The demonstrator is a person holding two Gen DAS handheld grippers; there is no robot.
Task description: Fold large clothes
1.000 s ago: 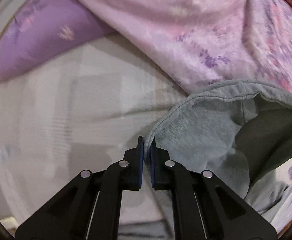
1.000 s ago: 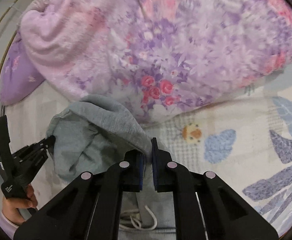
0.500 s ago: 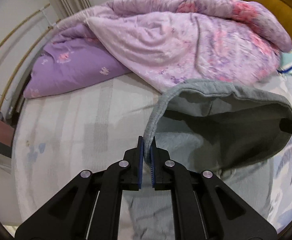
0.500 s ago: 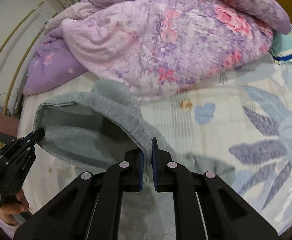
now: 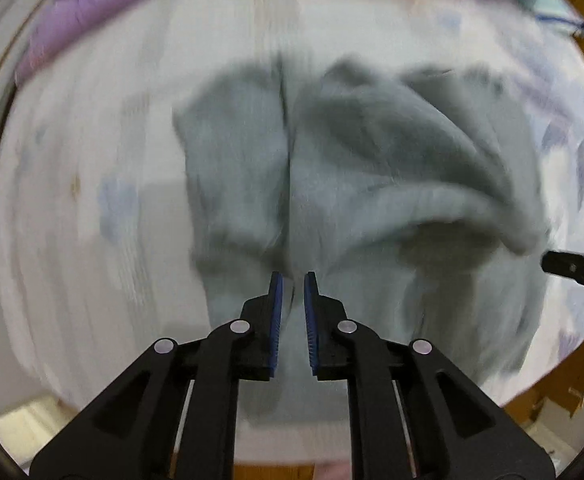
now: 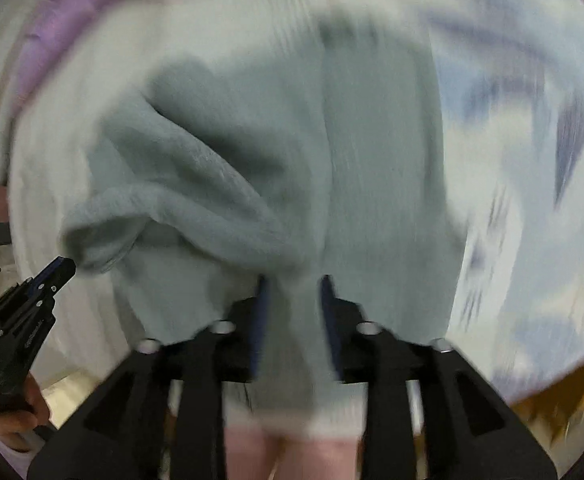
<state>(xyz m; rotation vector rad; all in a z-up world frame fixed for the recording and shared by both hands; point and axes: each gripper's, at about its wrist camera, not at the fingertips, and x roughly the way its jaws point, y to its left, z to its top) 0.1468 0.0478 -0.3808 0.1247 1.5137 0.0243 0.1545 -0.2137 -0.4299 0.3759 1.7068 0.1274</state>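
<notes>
I observe both views motion-blurred. Grey garment point(image 5: 352, 184) lies on bed sheet point(image 5: 91, 200), partly doubled, upper layer bunched toward right side. Left gripper point(image 5: 290, 280) fingers slightly apart, nothing between; cloth lies below. Right gripper point(image 6: 292, 284) fingers wider apart, empty. I judge step as release after 1 fold. Advice: I slow both grippers, check edge alignment, then smooth raised ridge point(image 6: 179, 208) flat.
</notes>
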